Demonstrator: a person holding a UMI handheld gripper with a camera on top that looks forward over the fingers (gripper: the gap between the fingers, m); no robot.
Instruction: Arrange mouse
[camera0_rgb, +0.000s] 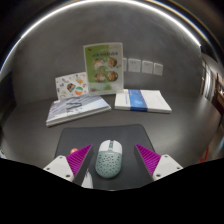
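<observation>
While gripper (110, 160) open, mouse (107, 158) btwn fingers

The mouse (108, 158) is white, speckled all over with small green dots. It sits on a dark grey, nearly black mouse mat (110, 140). The hand-held gripper (110, 163) has white fingers with magenta pads (76, 158). The worktop (30, 125) is plain grey. A white book (139, 100) carries a blue stripe. The upright booklet (103, 67) is pale green and white, with food pictures.
</observation>
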